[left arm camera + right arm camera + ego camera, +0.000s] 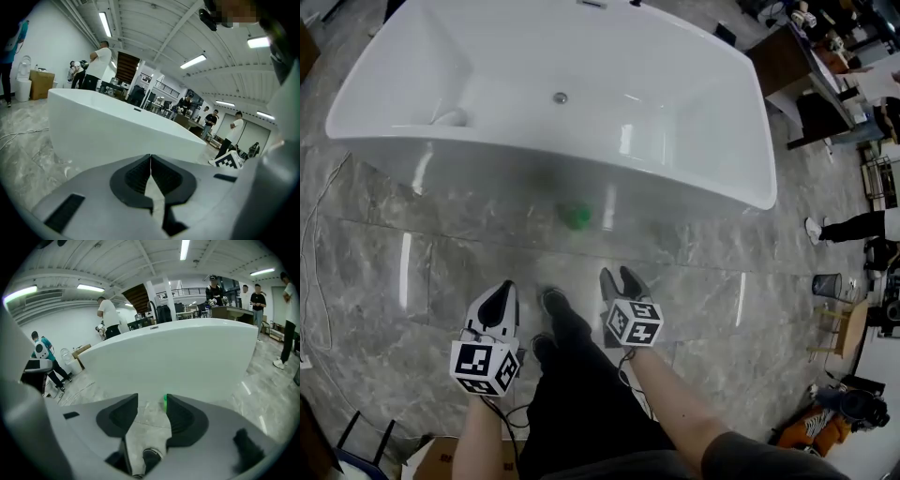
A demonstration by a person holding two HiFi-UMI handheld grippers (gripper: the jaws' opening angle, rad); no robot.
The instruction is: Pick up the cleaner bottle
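The cleaner bottle (575,217) is a small green thing on the grey marble floor, right against the near wall of the white bathtub (534,178). It looks blurred in the head view. In the right gripper view a sliver of the green bottle (165,401) shows past the inner edge of the right jaw, still far off. My right gripper (622,281) is open with only floor between its jaws (152,399). My left gripper (500,295) hangs to the left of it. Its pads meet and hold nothing (150,157). Both grippers are well short of the bottle.
My own dark shoes (553,302) stand between the grippers. A white cable (314,244) trails over the floor at the left. A cardboard box (441,459) lies behind me. Several people (255,298) stand beyond the tub, and a dark bin (827,284) sits at the right.
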